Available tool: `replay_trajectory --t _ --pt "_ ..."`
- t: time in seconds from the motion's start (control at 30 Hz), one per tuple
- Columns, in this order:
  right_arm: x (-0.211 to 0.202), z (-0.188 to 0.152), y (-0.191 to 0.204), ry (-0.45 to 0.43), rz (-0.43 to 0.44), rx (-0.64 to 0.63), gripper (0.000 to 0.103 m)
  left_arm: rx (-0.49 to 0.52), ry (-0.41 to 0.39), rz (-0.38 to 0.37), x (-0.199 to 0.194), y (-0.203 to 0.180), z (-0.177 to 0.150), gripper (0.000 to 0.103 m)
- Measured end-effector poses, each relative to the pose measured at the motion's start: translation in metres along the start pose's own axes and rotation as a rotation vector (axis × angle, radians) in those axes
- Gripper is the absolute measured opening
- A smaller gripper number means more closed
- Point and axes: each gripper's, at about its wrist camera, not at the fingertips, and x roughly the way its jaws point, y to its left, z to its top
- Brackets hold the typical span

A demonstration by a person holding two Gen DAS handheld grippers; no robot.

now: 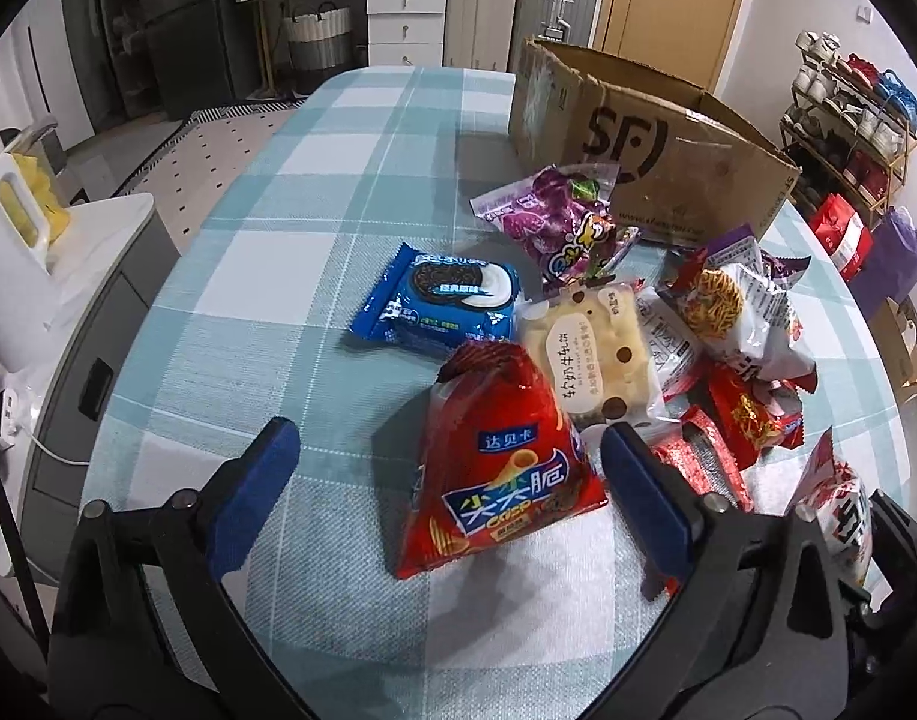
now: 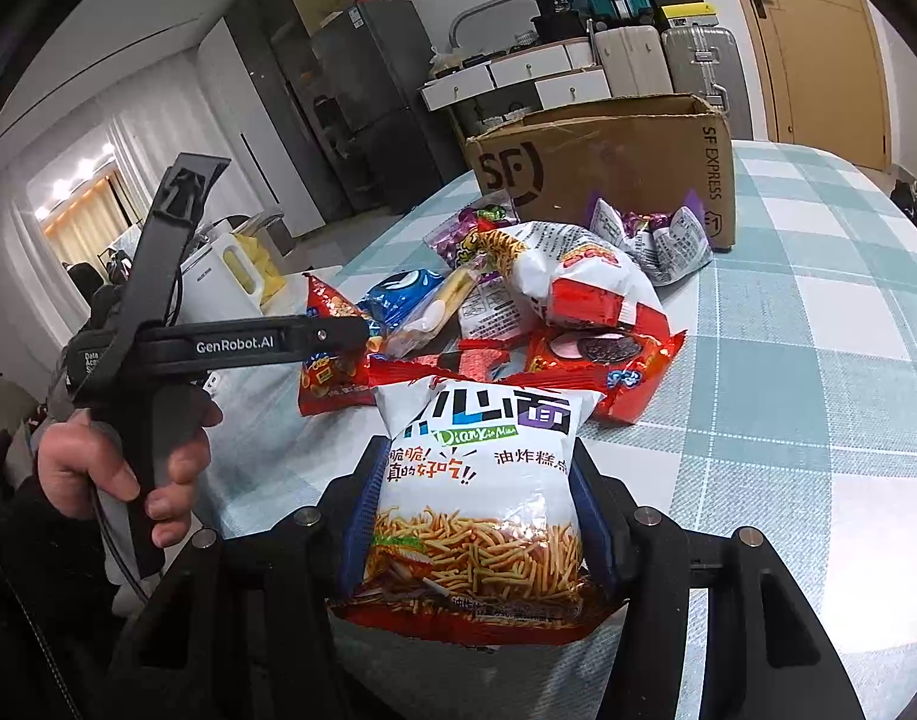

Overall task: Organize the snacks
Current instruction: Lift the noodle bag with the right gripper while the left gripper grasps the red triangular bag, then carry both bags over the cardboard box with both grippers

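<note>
The noodle bag (image 2: 479,504) hides its own sides behind blue pads (image 2: 590,516); at seven o'clock, the person's sleeve (image 2: 32,540) runs off-frame.

Cardboard box (image 2: 602,174): "SF" logo on one face, "SF EXPRESS" down its side edge. Left tongs (image 2: 278,342): arm marked "GenRobot.AI". White noodle-snack bag (image 2: 482,480): "DianXin Mian" on green strip. Red snack bag (image 1: 494,468): "CRISP".

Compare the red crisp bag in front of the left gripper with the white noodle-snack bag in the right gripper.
The red crisp bag is red and lies on the checked cloth; the white noodle-snack bag is mostly white. The left gripper stands open around the red bag without pressing it; the right gripper is clamped on the white one. Both are sealed, puffy packets.
</note>
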Motion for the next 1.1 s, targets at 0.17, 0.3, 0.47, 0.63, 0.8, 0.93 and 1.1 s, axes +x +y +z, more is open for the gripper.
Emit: replay_trajectory --t 0.17,0.3,0.47,0.63,0.8,0.93,1.1 --pt "0.002 0.001 -0.003 0.003 0.000 0.005 0.057 -0.034 0.033 -0.131 0.013 0.008 -0.002 0.043" --pt "0.002 0.002 -0.003 0.002 0.000 0.007 0.057 -0.049 0.014 -0.200 0.017 0.018 -0.004 0.038" --pt "0.003 0.002 -0.003 0.001 -0.004 0.003 0.057 -0.036 0.012 -0.219 0.021 0.018 -0.005 0.038" --pt "0.001 0.004 0.001 -0.005 -0.005 -0.006 0.057 -0.039 0.011 -0.236 0.015 0.012 -0.009 0.038" --pt "-0.001 0.007 0.002 -0.015 -0.006 -0.014 0.057 -0.033 -0.002 -0.238 0.006 0.010 -0.014 0.038" --pt "-0.002 0.010 0.003 -0.021 -0.005 -0.017 0.057 -0.023 -0.026 -0.236 -0.005 0.009 -0.014 0.038" --pt "-0.004 0.015 0.005 -0.032 0.001 -0.022 0.057 -0.012 -0.060 -0.240 -0.023 0.008 -0.008 0.038"
